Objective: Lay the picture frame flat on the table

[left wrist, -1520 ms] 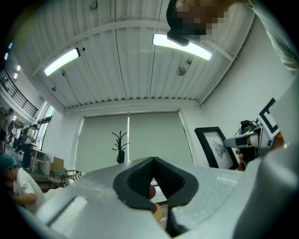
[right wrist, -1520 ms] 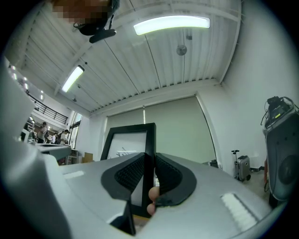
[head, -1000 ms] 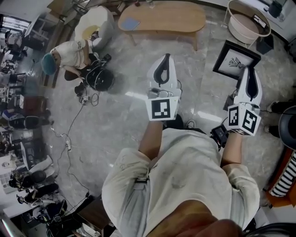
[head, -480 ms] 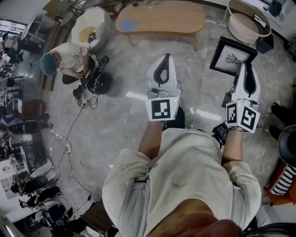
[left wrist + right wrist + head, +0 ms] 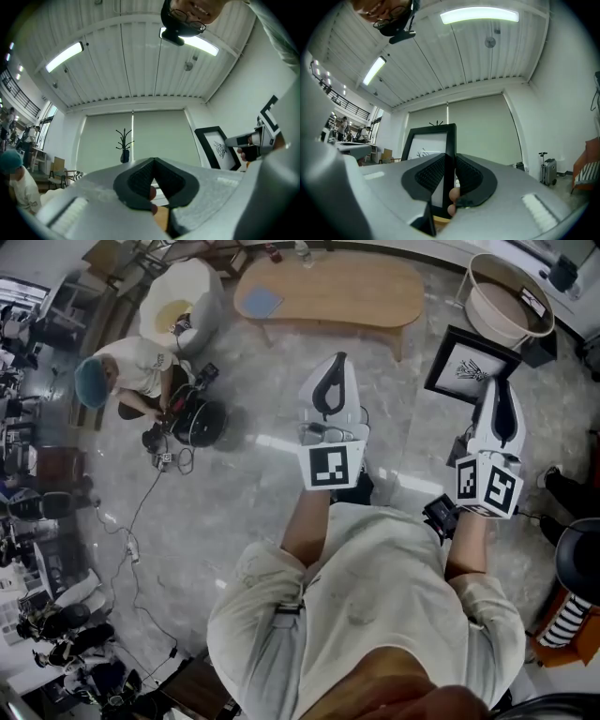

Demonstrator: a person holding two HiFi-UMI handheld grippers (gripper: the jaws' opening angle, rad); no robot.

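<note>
The picture frame point(image 5: 466, 364) is black with a white mat and a small drawing. It hangs in the air above the marble floor, tilted, with my right gripper point(image 5: 497, 384) shut on its lower right edge. In the right gripper view the frame's black edge point(image 5: 450, 140) stands upright between the two pads. My left gripper point(image 5: 336, 360) is held out at the centre, shut, with nothing in it. From the left gripper view the frame point(image 5: 219, 149) appears at the right. The oval wooden table point(image 5: 328, 285) lies ahead, beyond both grippers.
A blue pad point(image 5: 258, 302) lies on the table's left part. A round basket point(image 5: 506, 292) stands at the far right, a white armchair point(image 5: 183, 292) at the far left. A person point(image 5: 127, 371) crouches by a black bag point(image 5: 197, 413); cables trail over the floor.
The table and floor have slid a little lower in the head view. The frame stays in my right gripper, shifted slightly left. The crouching person has leaned toward the bag.
</note>
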